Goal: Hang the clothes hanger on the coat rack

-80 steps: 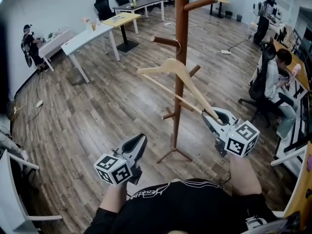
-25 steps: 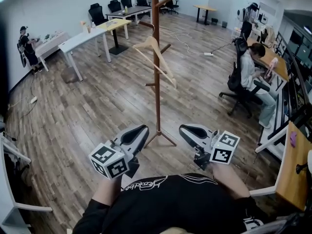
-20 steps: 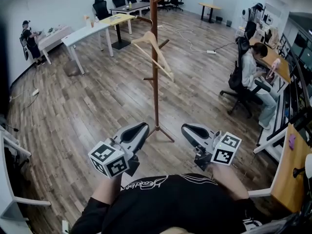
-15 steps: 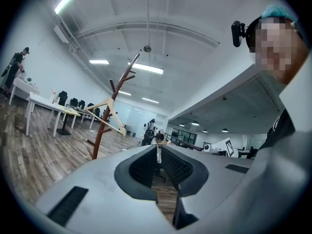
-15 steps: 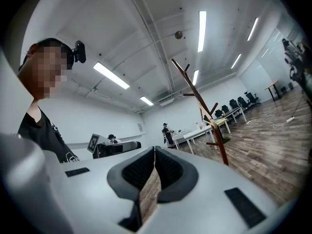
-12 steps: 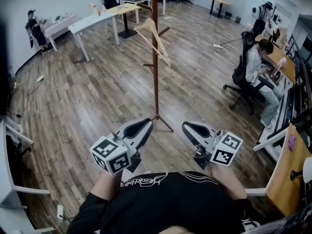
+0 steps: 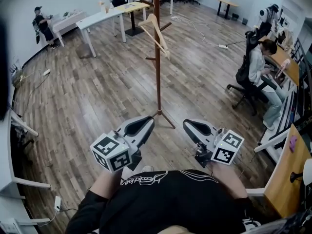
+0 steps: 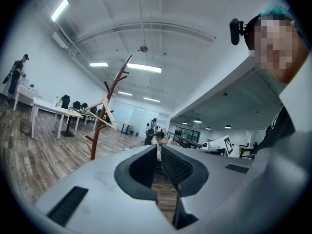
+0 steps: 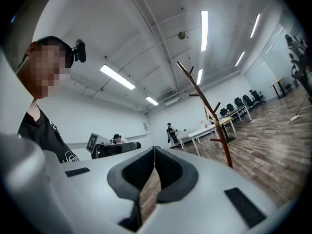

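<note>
Wooden hanger, head view: the hanger [image 7: 162, 44] hangs high on the coat rack [image 7: 157, 82], tilted against the pole and well apart from me across the plank floor [image 7: 87, 96].
Grippers, head view: my left gripper [image 7: 146, 122] and right gripper [image 7: 187, 125] sit low, just in front of my chest. Both are pinched together and carry nothing.
Step in hand: I judge the hanging done. Doing this part well means holding both tools closed and clear of the rack, so nothing nudges the hanger off.
Left gripper view: my left gripper [image 8: 158, 147] has its tips together and is empty. This view shows the hanger [image 8: 95, 105] side-on, well up the coat rack [image 8: 103, 130], which the steep head view flattens.
Right gripper view: my right gripper [image 9: 155, 150] is pressed tip to tip and is empty. The coat rack [image 9: 207, 121] stands to the right, but I cannot pick out the hanger for certain.
</note>
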`<state>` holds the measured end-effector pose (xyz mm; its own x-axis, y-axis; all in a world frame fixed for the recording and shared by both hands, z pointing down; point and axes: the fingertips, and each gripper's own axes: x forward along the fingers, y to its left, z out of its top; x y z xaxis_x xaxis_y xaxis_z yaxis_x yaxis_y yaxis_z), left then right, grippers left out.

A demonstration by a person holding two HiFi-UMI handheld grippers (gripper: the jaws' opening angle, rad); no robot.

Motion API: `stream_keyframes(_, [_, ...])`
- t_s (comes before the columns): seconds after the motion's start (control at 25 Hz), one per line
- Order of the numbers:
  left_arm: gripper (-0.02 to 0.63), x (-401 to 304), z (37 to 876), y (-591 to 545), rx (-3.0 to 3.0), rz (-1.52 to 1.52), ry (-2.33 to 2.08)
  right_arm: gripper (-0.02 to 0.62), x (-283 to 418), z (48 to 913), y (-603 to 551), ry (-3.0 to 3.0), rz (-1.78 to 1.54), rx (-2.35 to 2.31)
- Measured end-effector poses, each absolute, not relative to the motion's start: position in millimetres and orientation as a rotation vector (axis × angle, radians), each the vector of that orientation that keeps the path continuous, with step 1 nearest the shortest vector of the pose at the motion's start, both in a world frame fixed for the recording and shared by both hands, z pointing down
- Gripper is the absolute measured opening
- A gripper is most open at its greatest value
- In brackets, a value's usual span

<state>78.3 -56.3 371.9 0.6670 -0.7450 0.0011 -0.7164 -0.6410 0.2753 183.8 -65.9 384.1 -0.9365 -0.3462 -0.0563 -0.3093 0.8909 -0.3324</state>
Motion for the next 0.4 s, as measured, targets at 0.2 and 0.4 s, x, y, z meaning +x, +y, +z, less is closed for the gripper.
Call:
stream_keyframes(0.2, [0.032,84.5,365.3,-47.1,2.637,-0.156,-1.178,0.041,188.9,374.0,-56.5,2.950,-0.457,-0.502])
stream_keyframes(0.4, [0.032,98.1,357.2,-37.7,2.658,-0.150,-1.173,0.041,199.7,365.7,-47.8,2.950,-0.433,-0.500])
